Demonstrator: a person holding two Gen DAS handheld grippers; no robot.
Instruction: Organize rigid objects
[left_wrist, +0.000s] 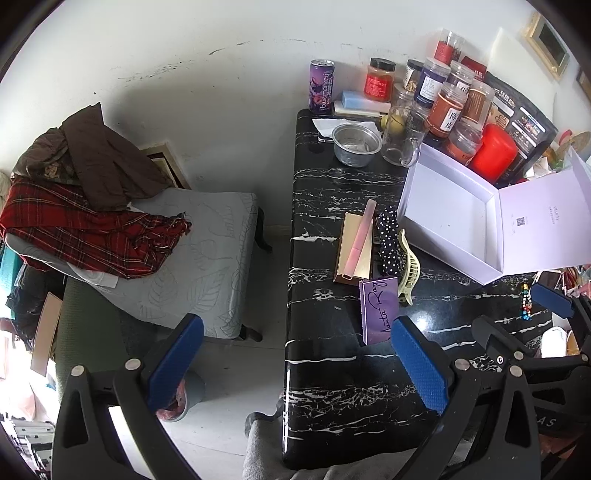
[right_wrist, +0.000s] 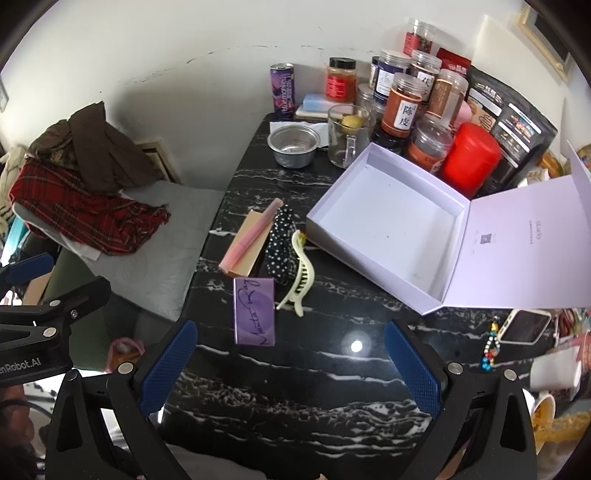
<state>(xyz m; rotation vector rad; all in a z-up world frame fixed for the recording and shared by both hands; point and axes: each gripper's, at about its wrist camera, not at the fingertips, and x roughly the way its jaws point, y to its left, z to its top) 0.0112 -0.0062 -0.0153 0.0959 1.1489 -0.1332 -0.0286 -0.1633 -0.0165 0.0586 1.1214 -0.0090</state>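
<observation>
Left wrist view: the left gripper (left_wrist: 295, 365) is hovering with its fingers spread apart, holding nothing, over the near edge of the black marble table (left_wrist: 332, 398). Just beyond it the purple card (left_wrist: 379, 310) is lying flat, with the cream hair clip (left_wrist: 408, 273), polka-dot pouch (left_wrist: 388, 240) and gold box (left_wrist: 352, 251) beside it.

Right wrist view: the right gripper (right_wrist: 291, 365) is also waiting with fingers wide and empty. The white box (right_wrist: 388, 221) is sitting open and empty, so no item is stowed yet; all sorting appears outstanding.
</observation>
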